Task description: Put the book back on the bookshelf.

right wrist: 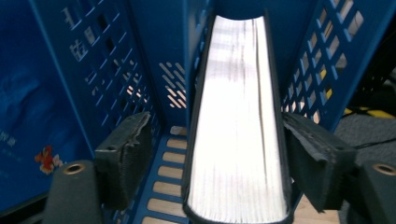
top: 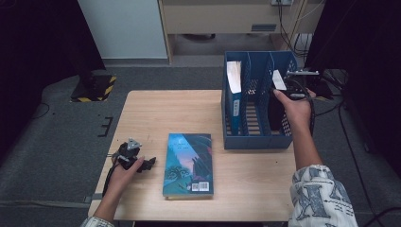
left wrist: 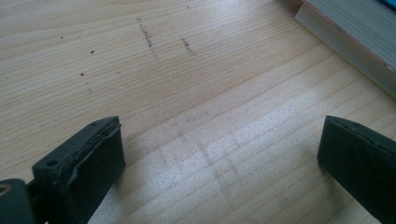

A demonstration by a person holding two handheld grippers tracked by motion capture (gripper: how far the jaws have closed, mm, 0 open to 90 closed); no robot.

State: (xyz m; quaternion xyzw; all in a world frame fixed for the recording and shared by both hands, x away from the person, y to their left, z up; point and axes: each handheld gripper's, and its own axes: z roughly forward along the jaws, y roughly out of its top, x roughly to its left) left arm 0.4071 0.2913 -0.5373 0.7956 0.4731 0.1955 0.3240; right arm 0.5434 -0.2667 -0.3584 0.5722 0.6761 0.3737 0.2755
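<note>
we see the right gripper (right wrist: pixel 212 154) at the blue file rack (top: pixel 257 137), its jaws spread to either side of a dark-covered book (right wrist: pixel 236 140) standing upright in the rack's right-hand compartment; the left pad is clear of it, the right one seems just beside the cover. the left gripper (left wrist: pixel 219 158) rests over the table (left wrist: pixel 140 70), jaws spread wide with nothing between them, near a book lying flat (top: pixel 189 164).
</note>
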